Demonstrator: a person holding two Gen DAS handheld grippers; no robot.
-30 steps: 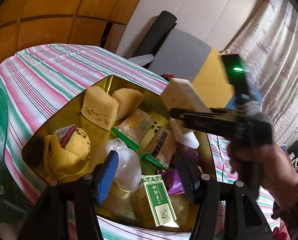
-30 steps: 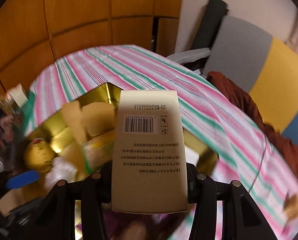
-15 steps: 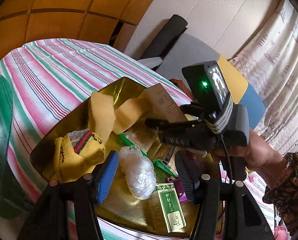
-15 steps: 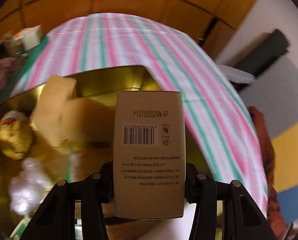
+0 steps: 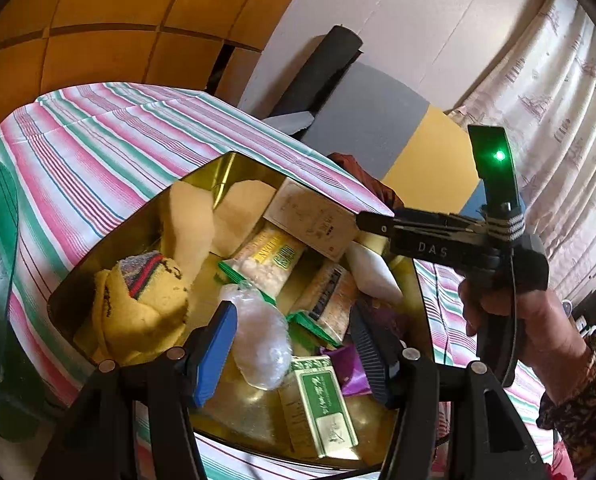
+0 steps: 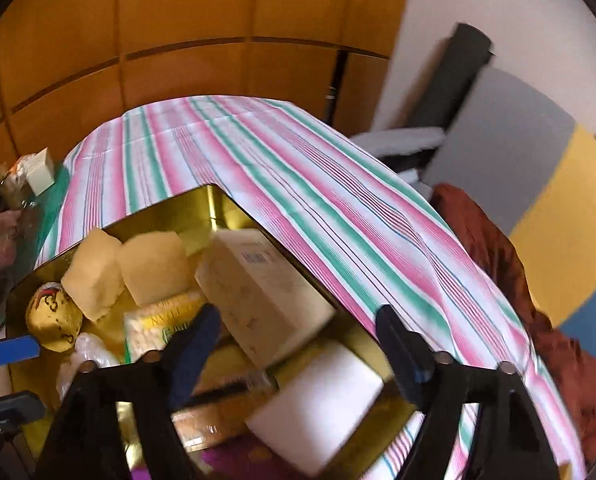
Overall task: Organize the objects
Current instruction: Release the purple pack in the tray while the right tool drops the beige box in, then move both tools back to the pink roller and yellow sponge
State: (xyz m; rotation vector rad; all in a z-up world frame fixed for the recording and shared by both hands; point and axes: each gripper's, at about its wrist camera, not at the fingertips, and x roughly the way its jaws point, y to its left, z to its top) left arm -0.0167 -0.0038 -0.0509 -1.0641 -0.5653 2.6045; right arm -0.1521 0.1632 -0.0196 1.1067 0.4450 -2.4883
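Note:
A gold tin tray (image 5: pixel 110 248) sits on the striped tablecloth, full of items. A beige barcode box (image 5: pixel 312 220) lies tilted at the tray's far edge, also in the right wrist view (image 6: pixel 258 296). My right gripper (image 6: pixel 298 344) is open just behind that box and holds nothing. It shows from the side in the left wrist view (image 5: pixel 362 222). My left gripper (image 5: pixel 294 344) is open and empty above a clear plastic bag (image 5: pixel 260 336) and a green box (image 5: pixel 324 408).
The tray also holds yellow sponges (image 5: pixel 190 228), a yellow knitted toy (image 5: pixel 138 300), snack packets (image 5: pixel 266 268), a white block (image 6: pixel 318 396) and a purple wrapper (image 5: pixel 348 368). The striped tablecloth (image 6: pixel 298 184) spreads beyond. A brown cloth (image 6: pixel 498 256) lies on a chair at right.
My right gripper carried the beige box into the tray, opened and let it go, then pulled back. The box now rests at the tray's far edge. The left gripper stayed open.

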